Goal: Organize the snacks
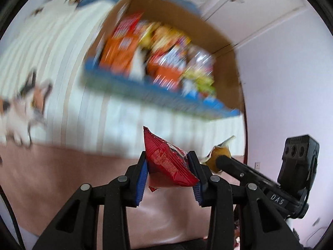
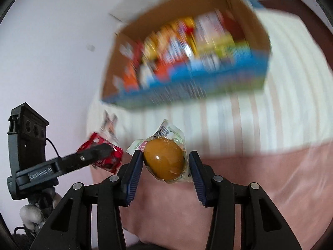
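Left gripper (image 1: pixel 168 166) is clamped on a red packet (image 1: pixel 166 162), right gripper (image 2: pixel 165 159) on a wrapped brown egg (image 2: pixel 164 160), each pinched across the middle so neither slips. Both are held above the bedspread (image 2: pixel 260 116), short of the snack box (image 1: pixel 226 79), presumably for dropping in.

Bed (image 1: pixel 62 62) with cream-and-pale striped cover, pink blanket (image 1: pixel 62 177) across near part. Open cardboard box (image 1: pixel 224 79) with blue printed front sits directly on striped cover, packed with snack packets (image 1: pixel 158 50), blurred, brands unreadable. Cat-print patch (image 1: pixel 22 108) on cover at left, probably printed fabric. Same box (image 2: pixel 208 73) in right view on stripes.
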Motion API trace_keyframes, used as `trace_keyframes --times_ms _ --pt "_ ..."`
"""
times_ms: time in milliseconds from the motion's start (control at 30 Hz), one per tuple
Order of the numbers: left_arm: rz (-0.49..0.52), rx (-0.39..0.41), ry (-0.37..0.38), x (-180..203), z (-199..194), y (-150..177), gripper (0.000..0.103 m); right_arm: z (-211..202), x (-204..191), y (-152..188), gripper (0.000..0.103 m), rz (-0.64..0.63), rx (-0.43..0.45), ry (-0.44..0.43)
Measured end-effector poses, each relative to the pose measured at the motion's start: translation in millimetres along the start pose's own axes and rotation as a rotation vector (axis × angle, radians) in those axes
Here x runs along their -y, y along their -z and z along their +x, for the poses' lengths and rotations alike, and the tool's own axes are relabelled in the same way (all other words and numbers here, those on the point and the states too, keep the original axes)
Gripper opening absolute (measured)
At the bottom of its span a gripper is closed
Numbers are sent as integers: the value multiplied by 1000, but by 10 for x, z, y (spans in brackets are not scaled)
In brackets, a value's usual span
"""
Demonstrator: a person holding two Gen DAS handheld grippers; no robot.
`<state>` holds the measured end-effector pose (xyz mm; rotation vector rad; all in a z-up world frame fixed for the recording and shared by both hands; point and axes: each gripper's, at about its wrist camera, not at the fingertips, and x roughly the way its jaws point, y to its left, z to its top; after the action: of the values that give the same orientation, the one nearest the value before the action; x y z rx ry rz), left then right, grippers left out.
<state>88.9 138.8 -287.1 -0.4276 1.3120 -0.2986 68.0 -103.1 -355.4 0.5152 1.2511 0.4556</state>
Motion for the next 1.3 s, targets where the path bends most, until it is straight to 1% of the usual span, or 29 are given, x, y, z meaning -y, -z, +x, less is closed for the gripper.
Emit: trace_keyframes --times_ms 67,100,133,233,300,333,367,433,500,633,767,867,900,933,967,1000,1033,1067,1133,1233,1300 --pt "53 36 -11 149 -90 -214 35 -168 -142 -241 48 -32 50 -8" --pt "71 50 -21 209 -84 -262 35 -232 -207 -368 48 -50 75 -1" --pt "92 64 -35 278 -95 -375 34 -264 -237 -444 48 -59 90 6" --pt "125 74 -68 429 124 -607 34 -314 -283 -777 48 -72 134 44" --pt "145 69 -87 430 217 -756 34 -285 -283 -938 48 -73 141 66" --pt "158 68 -110 458 350 -893 34 -287 -255 -1024 48 -71 143 75" --pt "168 66 -127 457 411 -974 35 -255 -248 -1143 48 -75 140 95" --pt "186 57 -163 451 601 -1174 35 -210 -222 -1265 48 -78 139 123" --pt "194 45 -189 420 734 -1304 35 -95 -210 -1391 48 -85 122 156" --pt "179 24 -235 331 1015 -1587 35 164 -119 -1598 48 -78 85 214" --pt "175 13 -294 275 1260 -1731 35 479 16 -1722 49 -64 30 274" --pt "163 -3 -336 226 1401 -1779 36 672 101 -1776 51 -56 -7 322" --pt "155 -10 -346 205 1451 -1792 36 705 126 -1784 51 -50 -10 326" --pt "140 -11 -352 170 1489 -1798 41 730 150 -1797 53 -44 -10 337" --pt "132 -9 -353 148 1511 -1804 54 749 174 -1809 62 -39 -11 359" --pt "123 -7 -350 124 1536 -1812 63 764 190 -1822 79 -38 -12 377" --pt "106 -1 -333 87 1539 -1809 75 774 205 -1834 88 -37 -11 397" --pt "97 8 -324 67 1531 -1805 76 768 216 -1840 97 -41 -11 423" --pt "98 24 -326 64 1504 -1788 77 734 218 -1842 97 -51 5 456" --pt "128 42 -350 112 1457 -1740 85 663 210 -1843 97 -68 30 515" --pt "144 65 -358 149 1406 -1703 94 595 201 -1844 99 -67 45 537"
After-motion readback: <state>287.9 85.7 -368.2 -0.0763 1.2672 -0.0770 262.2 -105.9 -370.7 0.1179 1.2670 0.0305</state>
